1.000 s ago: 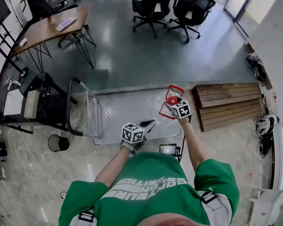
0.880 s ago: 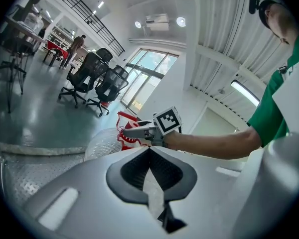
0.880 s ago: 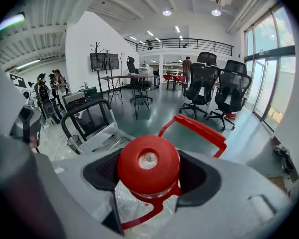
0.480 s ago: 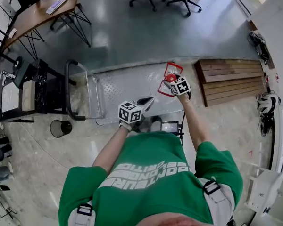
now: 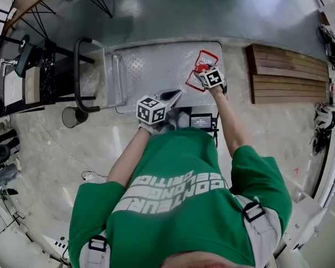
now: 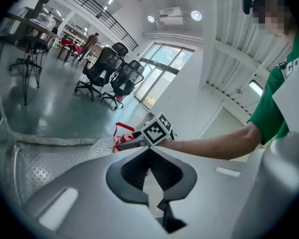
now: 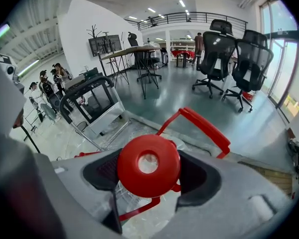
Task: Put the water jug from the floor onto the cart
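Far left, at about ten o'clock from the person, there's the cart's black push handle [image 5: 78,74], with a small dark bin [image 5: 72,116] on the floor just below it. The cart [image 5: 151,66] runs out flat across twelve o'clock, its diamond-plate deck bare on this side. Coming in now, the left gripper [image 5: 175,96] sits just off the cart's near edge, pointing toward one o'clock; its own view shows the jaws drawn together with nothing between them, so it's clenched and carrying nothing. And here's the action: the right gripper [image 5: 204,71], out at one o'clock on a straight arm, is clamped on the water jug [image 7: 148,166], a jaw on either side of the big red cap at the neck. The jug's red carry handle [image 7: 205,129] loops up beyond the cap toward one o'clock. The jug is over the right end of the cart deck; whether its base is down on the plate or just above it, no view tells. Farther right, at two o'clock, lies a wooden pallet [image 5: 287,74], well apart from the cart.
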The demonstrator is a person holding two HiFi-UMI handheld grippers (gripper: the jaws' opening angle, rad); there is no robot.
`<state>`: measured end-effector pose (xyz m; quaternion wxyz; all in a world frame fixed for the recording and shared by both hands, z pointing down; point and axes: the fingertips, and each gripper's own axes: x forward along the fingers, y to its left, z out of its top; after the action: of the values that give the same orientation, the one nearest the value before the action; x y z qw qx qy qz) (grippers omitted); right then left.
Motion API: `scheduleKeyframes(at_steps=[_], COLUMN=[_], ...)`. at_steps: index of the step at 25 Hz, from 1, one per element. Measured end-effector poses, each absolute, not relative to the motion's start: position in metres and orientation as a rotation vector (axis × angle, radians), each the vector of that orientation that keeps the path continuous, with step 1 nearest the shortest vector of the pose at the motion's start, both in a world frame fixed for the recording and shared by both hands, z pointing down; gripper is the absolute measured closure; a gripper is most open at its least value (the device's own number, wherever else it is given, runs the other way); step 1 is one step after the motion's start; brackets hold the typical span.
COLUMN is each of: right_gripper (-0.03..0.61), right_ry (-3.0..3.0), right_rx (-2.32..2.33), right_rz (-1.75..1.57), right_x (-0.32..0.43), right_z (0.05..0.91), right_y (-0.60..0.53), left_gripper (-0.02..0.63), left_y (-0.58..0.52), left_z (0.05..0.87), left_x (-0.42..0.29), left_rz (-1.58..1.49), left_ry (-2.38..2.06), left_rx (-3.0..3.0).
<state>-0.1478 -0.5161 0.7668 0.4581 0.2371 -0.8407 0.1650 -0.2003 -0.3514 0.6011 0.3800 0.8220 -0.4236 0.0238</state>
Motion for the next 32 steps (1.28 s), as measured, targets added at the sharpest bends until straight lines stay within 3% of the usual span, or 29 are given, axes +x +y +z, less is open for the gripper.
scheduleKeyframes(at_steps=[14, 32], right_gripper=[0.273, 0.273], right_ry=[-1.892, -1.741], right_rx=[0.356, 0.239], right_rz=[0.502, 0.345], right_x=[-0.157, -0.155], right_z=[0.854, 0.924], right_y=[-0.51, -0.499], left_gripper=[0.598, 0.598], left_y=[-0.378, -0.38], left_z=[0.621, 0.633], left_x=[-0.197, -0.22], left_rz=[0.099, 0.014], left_ry=[-1.203, -1.364], left_rx=[1.936, 1.758])
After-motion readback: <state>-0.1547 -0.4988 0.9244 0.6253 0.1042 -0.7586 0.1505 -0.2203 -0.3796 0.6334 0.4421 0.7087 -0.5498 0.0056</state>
